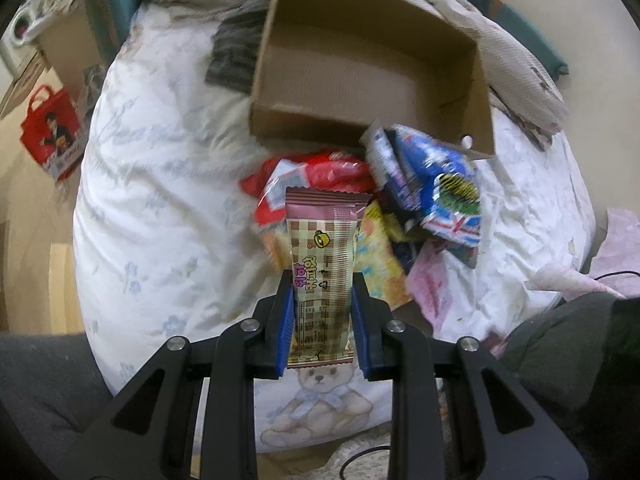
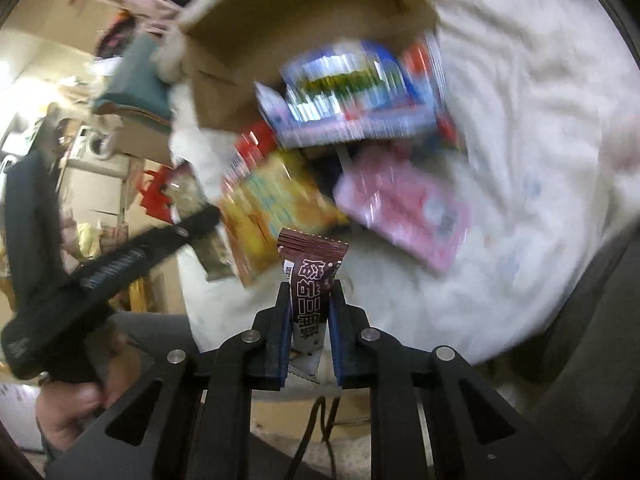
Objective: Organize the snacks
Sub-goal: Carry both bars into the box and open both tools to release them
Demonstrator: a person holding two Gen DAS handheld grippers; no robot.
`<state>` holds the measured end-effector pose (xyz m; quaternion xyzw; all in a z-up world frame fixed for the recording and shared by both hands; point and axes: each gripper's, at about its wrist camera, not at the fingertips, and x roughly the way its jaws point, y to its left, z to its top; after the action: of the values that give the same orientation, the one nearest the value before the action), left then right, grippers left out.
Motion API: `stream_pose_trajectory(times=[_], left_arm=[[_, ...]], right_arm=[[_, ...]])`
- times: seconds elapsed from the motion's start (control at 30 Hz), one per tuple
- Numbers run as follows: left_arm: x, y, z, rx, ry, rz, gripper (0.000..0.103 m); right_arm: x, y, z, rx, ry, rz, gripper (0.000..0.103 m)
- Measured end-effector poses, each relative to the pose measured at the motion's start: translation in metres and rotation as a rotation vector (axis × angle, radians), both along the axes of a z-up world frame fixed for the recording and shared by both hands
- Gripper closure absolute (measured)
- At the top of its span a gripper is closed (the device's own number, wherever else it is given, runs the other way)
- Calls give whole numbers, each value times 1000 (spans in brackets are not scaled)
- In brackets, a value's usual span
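My left gripper [image 1: 322, 280] is shut on a pink checked snack bar [image 1: 322, 256], held above a pile of snacks [image 1: 404, 200] on the bed. An open cardboard box [image 1: 360, 68] lies just beyond the pile; no snacks show in it. My right gripper [image 2: 310, 286] is shut on a dark brown snack bar [image 2: 310, 276], held above the bed near the blurred pile: a blue packet [image 2: 348, 88], a yellow packet [image 2: 272, 208] and a pink packet [image 2: 404, 216]. The box [image 2: 288, 20] shows behind them. The left gripper's handle [image 2: 100, 272] shows at the left in the right wrist view.
The bed has a white floral quilt [image 1: 160, 200] with a teddy bear print. A red bag [image 1: 52, 128] and another cardboard box [image 1: 72, 40] stand on the floor at the left. A grey cloth [image 1: 236, 48] lies beside the box. A patterned blanket [image 1: 508, 52] lies at the right.
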<state>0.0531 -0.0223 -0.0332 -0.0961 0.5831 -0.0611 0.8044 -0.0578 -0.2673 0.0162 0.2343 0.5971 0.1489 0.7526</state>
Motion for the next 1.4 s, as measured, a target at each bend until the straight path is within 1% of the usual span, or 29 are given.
stream_pose_trajectory(times=[0.1, 0.17, 0.2, 0.23, 0.27, 0.3, 0.33, 0.4, 0.43, 0.47, 0.53, 0.57, 0.63, 0.67, 0.73, 0.83, 0.9, 0.97, 1.03, 1.07, 1.17, 1.27, 1.4], left_arm=[[15, -8, 12, 0, -17, -18, 81], [27, -13, 19, 6, -31, -30, 81], [35, -15, 23, 9, -40, -35, 81], [44, -17, 28, 9, -52, -38, 81], [53, -19, 32, 11, -63, -41, 81], [64, -20, 37, 20, -76, -43, 81], [72, -21, 39, 28, -86, -43, 81], [91, -23, 43, 45, -106, -48, 81], [101, -23, 44, 50, -114, -45, 81], [110, -23, 44, 55, -120, -44, 81], [129, -24, 41, 71, -130, -41, 81], [137, -26, 39, 82, -143, -43, 81], [147, -27, 32, 80, -157, -57, 81], [151, -28, 27, 76, -159, -62, 81], [158, -27, 16, 79, -160, -62, 81], [166, -23, -1, 69, -145, -42, 81], [169, -19, -8, 77, -161, -24, 81], [171, -18, -12, 81, -166, -14, 80], [172, -17, -14, 48, -165, -10, 80], [172, -18, -15, 46, -168, -12, 80], [170, -21, -13, 67, -189, -24, 80], [171, -25, -15, 80, -188, -44, 80], [171, -27, -18, 89, -177, -51, 79]], right_arm=[[18, -12, 23, -18, -87, 8, 86], [41, -16, 30, -32, -132, 14, 86], [56, -24, 28, -44, -160, 17, 86], [59, -31, 30, -56, -184, 17, 86], [83, -27, 21, -62, -206, 18, 86], [105, -17, 23, -67, -219, 17, 86], [117, -21, 22, -72, -230, 17, 86], [148, -11, 1, -77, -252, 27, 86], [158, -12, 2, -81, -262, 32, 86], [177, -10, 0, -88, -277, 41, 86], [198, -7, -2, -99, -292, 52, 86], [217, 2, -7, -111, -301, 60, 86], [235, 4, -15, -128, -315, 64, 86], [241, 4, -19, -143, -329, 62, 86], [250, 4, -29, -135, -336, 55, 86], [260, 4, -48, -128, -306, 49, 86], [263, 5, -56, -121, -278, 47, 86], [269, 11, -58, -138, -278, 65, 86], [270, 17, -61, -160, -278, 88, 86], [271, 19, -64, -167, -271, 97, 86], [272, 26, -76, -175, -224, 107, 86], [271, 28, -86, -151, -176, 107, 85], [271, 31, -87, -168, -180, 111, 85]])
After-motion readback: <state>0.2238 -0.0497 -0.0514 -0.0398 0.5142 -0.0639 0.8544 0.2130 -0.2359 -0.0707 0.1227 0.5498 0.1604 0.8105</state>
